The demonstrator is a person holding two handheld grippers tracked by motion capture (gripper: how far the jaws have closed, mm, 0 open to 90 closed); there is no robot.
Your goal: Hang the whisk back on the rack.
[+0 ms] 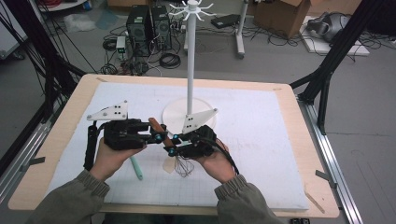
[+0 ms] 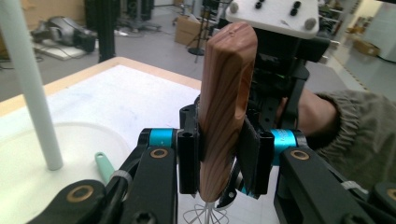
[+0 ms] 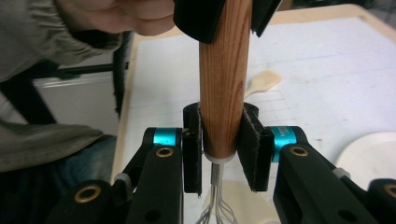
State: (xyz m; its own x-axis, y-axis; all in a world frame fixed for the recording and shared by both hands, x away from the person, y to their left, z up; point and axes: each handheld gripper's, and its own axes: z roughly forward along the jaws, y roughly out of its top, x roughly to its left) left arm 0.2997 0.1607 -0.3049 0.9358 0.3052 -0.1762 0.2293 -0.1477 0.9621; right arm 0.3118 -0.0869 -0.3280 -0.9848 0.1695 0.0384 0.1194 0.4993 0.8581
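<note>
Both grippers clamp the whisk's wooden handle (image 2: 227, 107) above the white mat (image 1: 261, 140): the left gripper (image 2: 219, 161) has its jaws closed on the handle's upper part, the right gripper (image 3: 222, 154) on its lower end, just above the wire loops (image 1: 183, 167). A mint-green utensil (image 1: 137, 169) and what looks like a pale wooden spoon (image 3: 262, 82) lie on the mat near the white hook stand (image 1: 190, 60)

we hold the left gripper (image 1: 158, 136) and the right gripper (image 1: 173, 143) close together above the white mat (image 1: 261, 140), both meeting on the whisk (image 1: 173, 149), its wooden handle tilted and its wires hanging low. a mint green utensil (image 1: 137, 169) lies beneath, the white stand (image 1: 190, 60) just behind.
</note>
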